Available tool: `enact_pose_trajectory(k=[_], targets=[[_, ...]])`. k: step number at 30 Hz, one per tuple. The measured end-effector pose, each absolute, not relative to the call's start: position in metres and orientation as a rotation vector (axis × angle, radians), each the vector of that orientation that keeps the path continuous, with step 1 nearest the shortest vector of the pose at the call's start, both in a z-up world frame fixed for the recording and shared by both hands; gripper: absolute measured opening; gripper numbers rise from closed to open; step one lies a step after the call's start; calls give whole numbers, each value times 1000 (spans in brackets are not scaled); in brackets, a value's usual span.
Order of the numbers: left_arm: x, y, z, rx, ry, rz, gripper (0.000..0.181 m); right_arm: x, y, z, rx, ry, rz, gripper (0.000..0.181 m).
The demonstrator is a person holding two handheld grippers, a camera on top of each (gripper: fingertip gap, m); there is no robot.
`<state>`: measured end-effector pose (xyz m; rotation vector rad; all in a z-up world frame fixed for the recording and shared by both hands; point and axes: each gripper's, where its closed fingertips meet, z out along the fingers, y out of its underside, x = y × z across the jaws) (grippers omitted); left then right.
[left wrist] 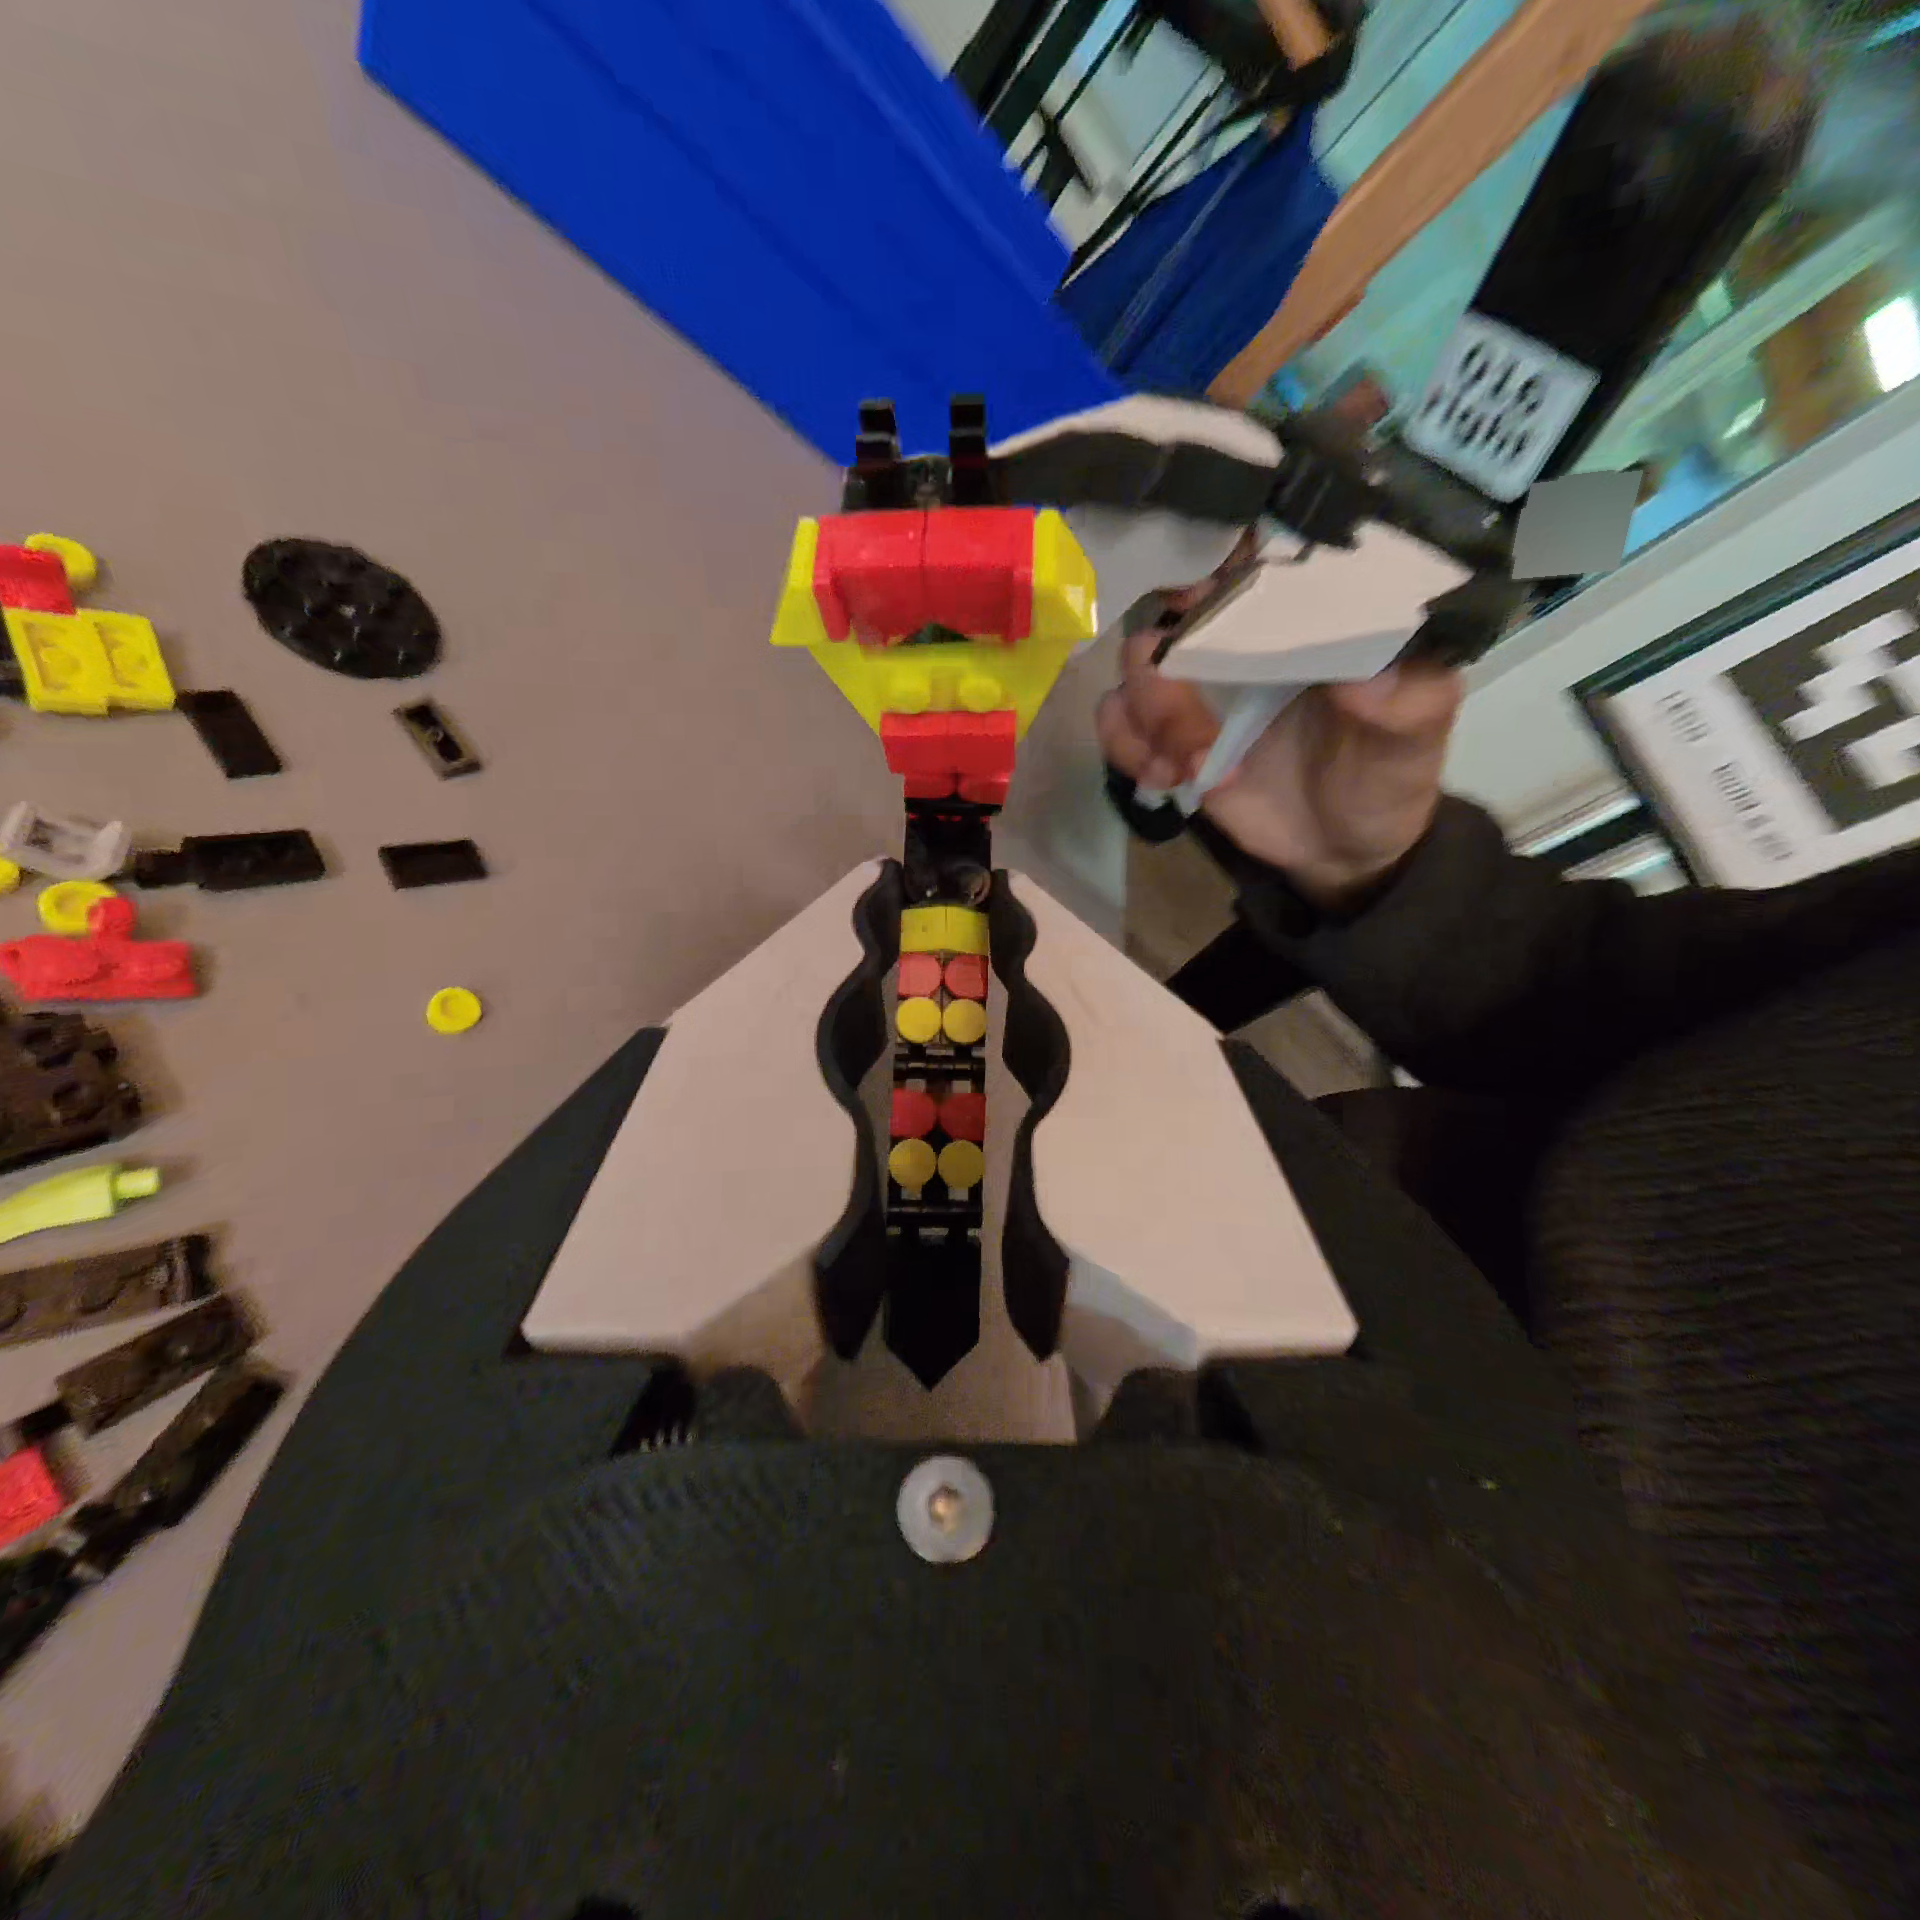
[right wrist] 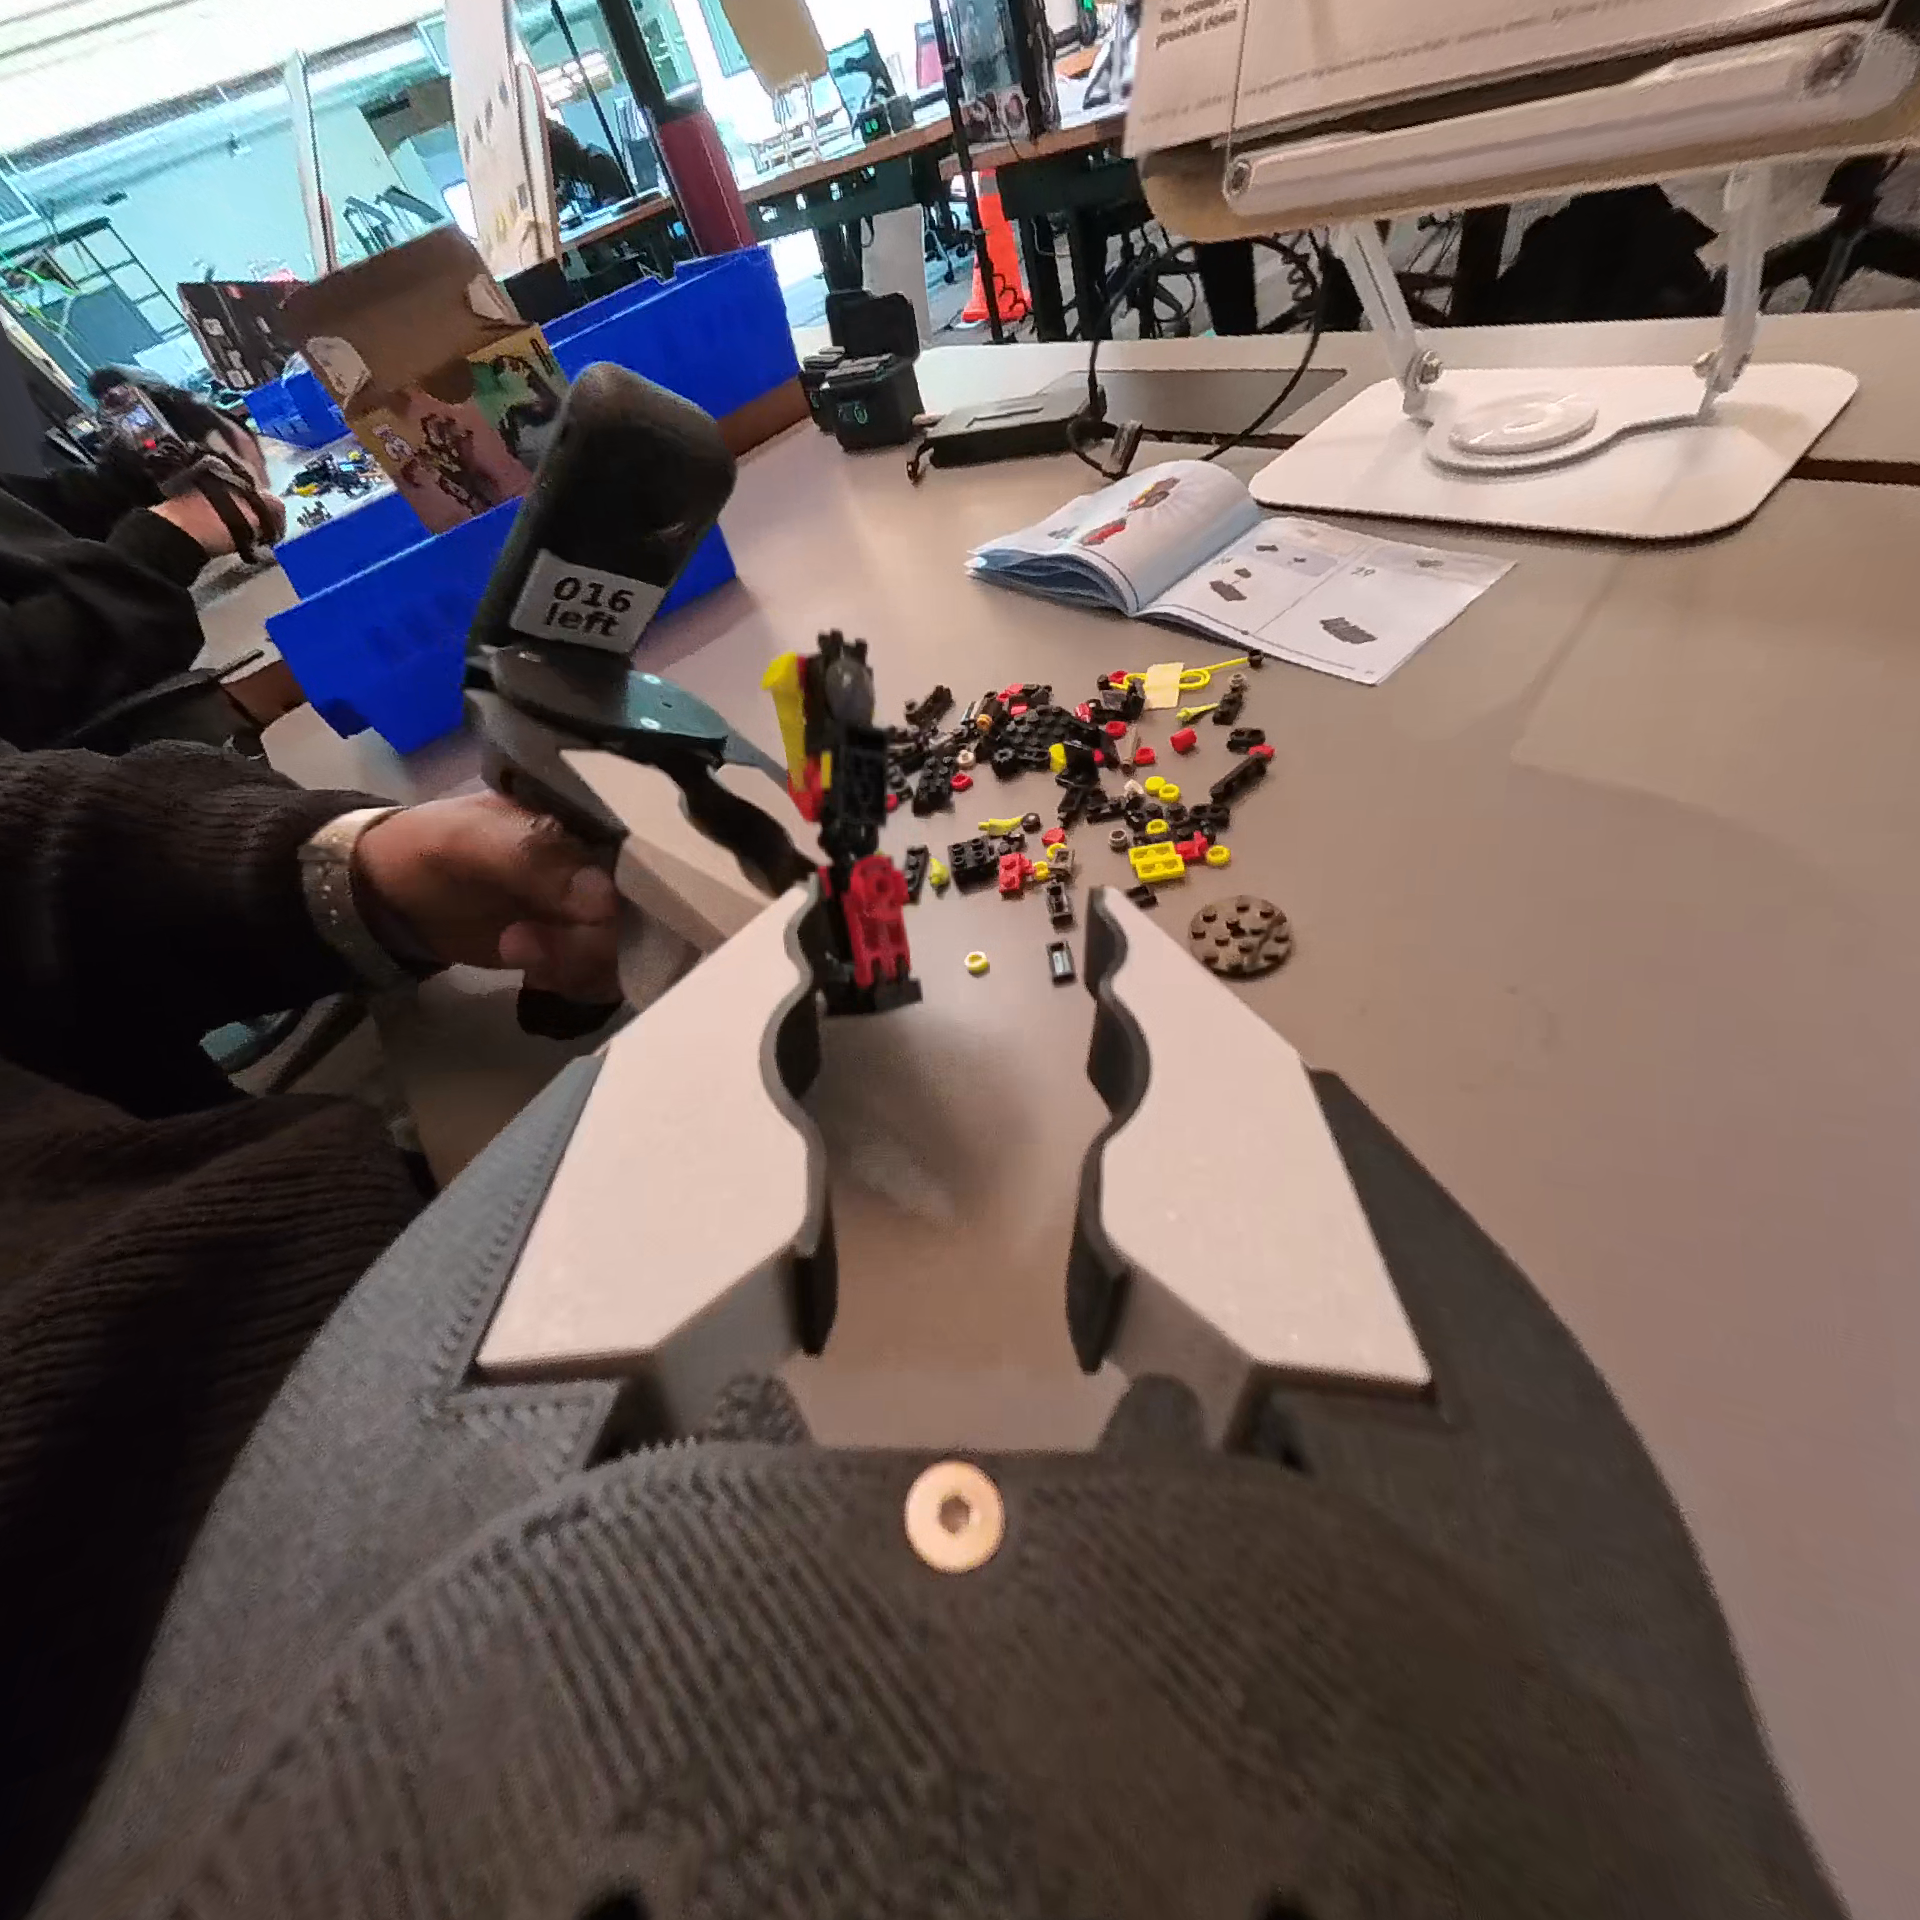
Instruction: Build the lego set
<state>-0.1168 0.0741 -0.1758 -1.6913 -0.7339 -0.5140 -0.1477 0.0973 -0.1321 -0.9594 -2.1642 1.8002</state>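
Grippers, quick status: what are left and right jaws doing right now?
Left gripper: jaws closed on the lego model, held above the table.
Right gripper: jaws open, holding nothing.

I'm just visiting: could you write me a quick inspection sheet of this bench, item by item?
Surface: grey table, bare toward the right.
Job's things: half-built model, loose bricks, round black plate, open booklet.
Clutter: blue bins, torn box, white stand.
Grippers: left gripper shut on the model; right gripper open, empty.
Cables: black leads behind booklet.
Surroundings: desks, blurred.
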Motion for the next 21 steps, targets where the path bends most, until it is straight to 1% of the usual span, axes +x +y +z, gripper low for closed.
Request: enact_pose_trajectory(k=[4, 8, 15, 21], targets=[[-118, 70, -156, -1555, -700, -597, 16, -146, 95, -127, -859, -2146, 1726, 44], [-117, 72, -154, -1529, -703, -617, 16, -140, 87, -123, -740, -2128, 1639, 39], [-108, 82, -153, -1559, -642, -544, 15, -131, 69, -127, -454, -2114, 1288, 28], [-101, 86, -152, -1573, -610, -533, 15, -124, 62, -124, -338, -2088, 1212, 28]])
